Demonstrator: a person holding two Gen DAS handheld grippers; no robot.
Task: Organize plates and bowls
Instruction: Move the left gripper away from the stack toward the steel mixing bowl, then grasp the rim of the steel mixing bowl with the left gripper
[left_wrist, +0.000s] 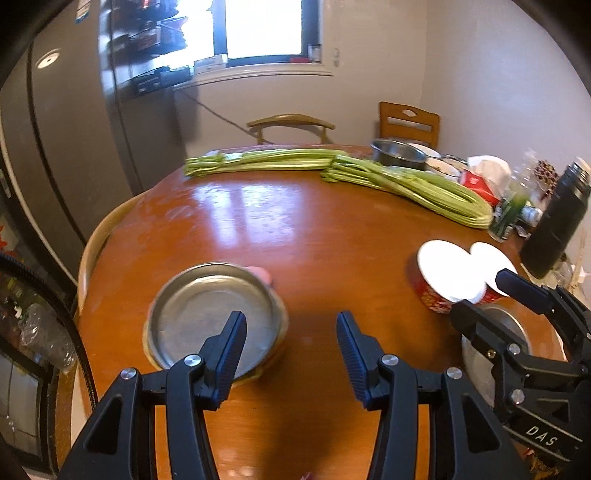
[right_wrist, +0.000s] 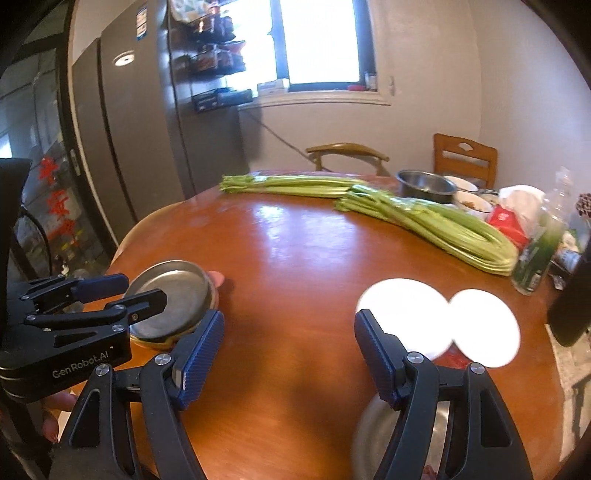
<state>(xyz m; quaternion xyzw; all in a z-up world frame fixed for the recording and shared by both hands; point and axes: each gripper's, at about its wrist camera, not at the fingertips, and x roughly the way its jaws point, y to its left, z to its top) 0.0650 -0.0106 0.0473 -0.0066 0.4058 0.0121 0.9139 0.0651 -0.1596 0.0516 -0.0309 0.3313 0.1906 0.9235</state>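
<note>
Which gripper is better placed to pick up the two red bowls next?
Probably right. The right gripper is open and empty, with the red bowls just ahead of its fingertips. The left gripper faces the steel plate instead.

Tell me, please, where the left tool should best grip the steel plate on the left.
Probably the near rim of the steel plate, coming from the table's near edge. The plate is shallow, with a raised lip that sits on a yellowish dish, so one finger could go over the lip and one outside. The left tool is open.

walls: plain pale
window (left_wrist: 264, 29): bright daylight, blown out
table (left_wrist: 280, 229): round, glossy wood
chairs: 2 wooden, far side (left_wrist: 409, 123), (left_wrist: 291, 127)
fridge (left_wrist: 66, 122): grey, left
</note>
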